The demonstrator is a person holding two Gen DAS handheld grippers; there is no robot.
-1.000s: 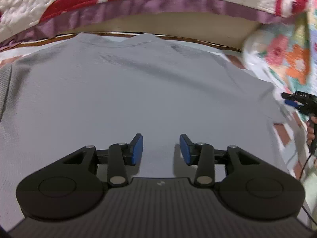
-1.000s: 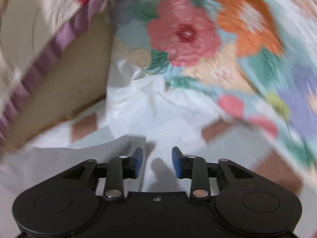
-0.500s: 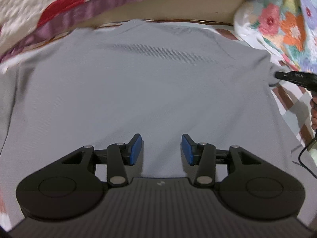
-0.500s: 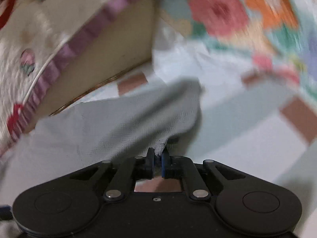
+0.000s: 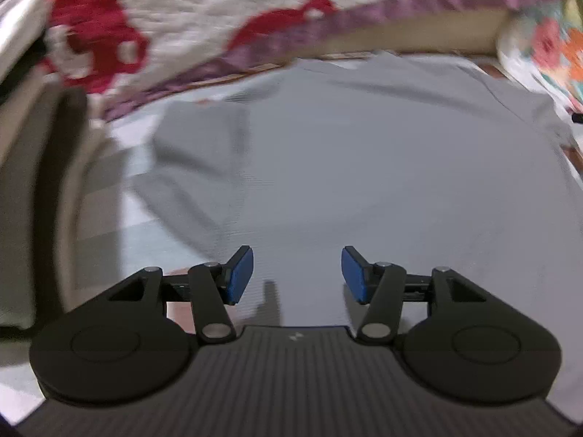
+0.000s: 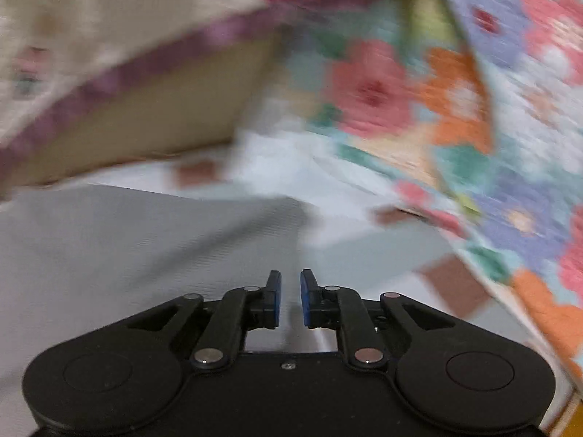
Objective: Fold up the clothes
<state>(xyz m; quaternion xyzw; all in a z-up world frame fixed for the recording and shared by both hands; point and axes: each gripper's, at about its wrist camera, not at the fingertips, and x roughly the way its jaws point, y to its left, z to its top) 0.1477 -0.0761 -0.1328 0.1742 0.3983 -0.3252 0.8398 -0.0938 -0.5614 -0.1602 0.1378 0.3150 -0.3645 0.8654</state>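
Observation:
A grey T-shirt (image 5: 364,153) lies spread flat on the checked bed sheet (image 5: 142,233), its left sleeve (image 5: 196,138) lying out to the side with folds in it. My left gripper (image 5: 297,273) hovers over the shirt's near left part, its jaws opening, with nothing between the blue pads. In the right wrist view the shirt's right sleeve (image 6: 153,233) lies flat on the sheet to the left. My right gripper (image 6: 290,296) sits just off the sleeve's edge, jaws a narrow gap apart and opening, with nothing between them.
A white quilt with red patterns and a purple border (image 5: 204,29) hangs along the far side over a tan bed board (image 6: 153,120). A flowered quilt (image 6: 455,109) is heaped at the right. The bed's left edge (image 5: 54,182) is close by.
My right gripper, shut on the sleeve's tip half a second ago, has let it go; the sleeve now lies flat. My left gripper has swung left toward the left sleeve and opened wider.

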